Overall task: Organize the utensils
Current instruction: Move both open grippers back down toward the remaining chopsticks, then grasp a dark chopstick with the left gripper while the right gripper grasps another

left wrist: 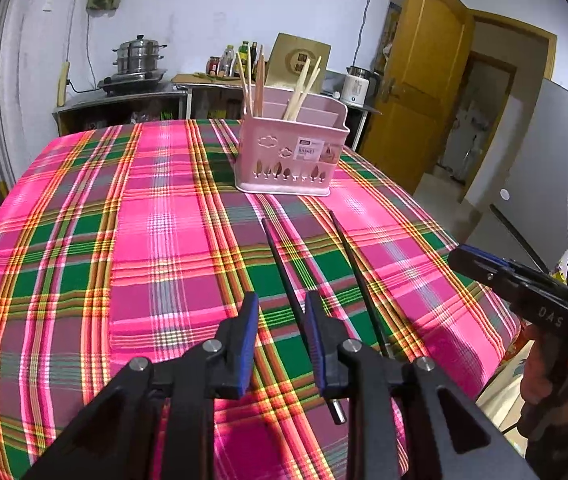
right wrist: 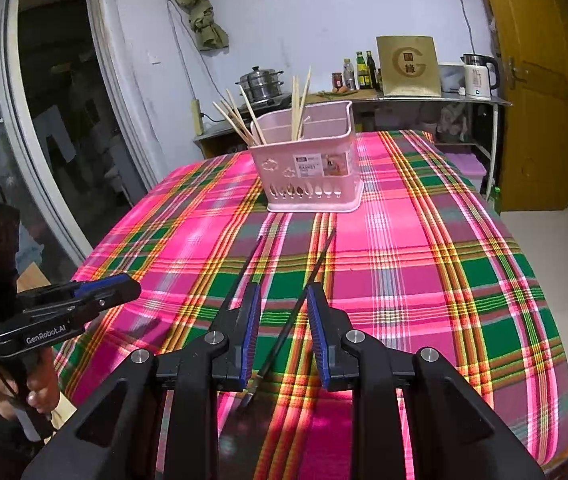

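A pink utensil basket stands on the plaid tablecloth and holds several pale wooden chopsticks. Two black chopsticks lie on the cloth in front of it, one to the left and one to the right. My left gripper is open above the near end of the left chopstick. My right gripper is open above the near end of the right chopstick. Neither holds anything. Each gripper shows in the other's view, the right one and the left one.
The plaid tablecloth covers the table, with edges at left, right and near. A metal counter behind holds a steamer pot, bottles and a kettle. A yellow door stands at the right.
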### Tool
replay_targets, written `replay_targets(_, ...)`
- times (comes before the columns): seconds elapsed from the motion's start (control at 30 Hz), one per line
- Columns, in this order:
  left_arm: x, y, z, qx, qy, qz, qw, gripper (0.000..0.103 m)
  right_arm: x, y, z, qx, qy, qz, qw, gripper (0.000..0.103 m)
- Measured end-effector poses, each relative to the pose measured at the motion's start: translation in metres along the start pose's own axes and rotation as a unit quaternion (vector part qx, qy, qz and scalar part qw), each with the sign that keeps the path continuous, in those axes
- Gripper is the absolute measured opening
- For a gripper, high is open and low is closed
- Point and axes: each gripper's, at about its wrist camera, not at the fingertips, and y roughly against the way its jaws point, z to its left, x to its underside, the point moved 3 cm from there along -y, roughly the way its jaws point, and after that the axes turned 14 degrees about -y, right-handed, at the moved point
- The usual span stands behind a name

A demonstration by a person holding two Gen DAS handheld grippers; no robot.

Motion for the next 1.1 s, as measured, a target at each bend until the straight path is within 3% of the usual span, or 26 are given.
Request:
replay_targets(0.3, -0.021, -0.041, 0.01, 0.003, -0.005, 0.041, 0.9991, 0.025, -0.009, -0.034, -0.011, 0.018, -0.017, 0.032, 0.999, 0.024)
replay_targets(0.63, -0.037, -0.112, 0.024, 0.01, 0.007, 0.102, 0.9947, 0.025, -0.025, -0.089, -0.018, 0.052, -0.016, 0.071, 0.996, 0.024)
replay_targets(0.87, -0.041, -0.14, 0.022, 0.011, 0.002, 0.123, 0.9924, 0.025, -0.035, -0.118, -0.023, 0.06, -0.019, 0.087, 0.994, 0.024)
replay_targets(1.1, -0.045, -0.144, 0.02, 0.002, -0.006, 0.119, 0.9929, 0.025, -0.042, -0.139, -0.022, 0.073, -0.016, 0.102, 0.992, 0.024)
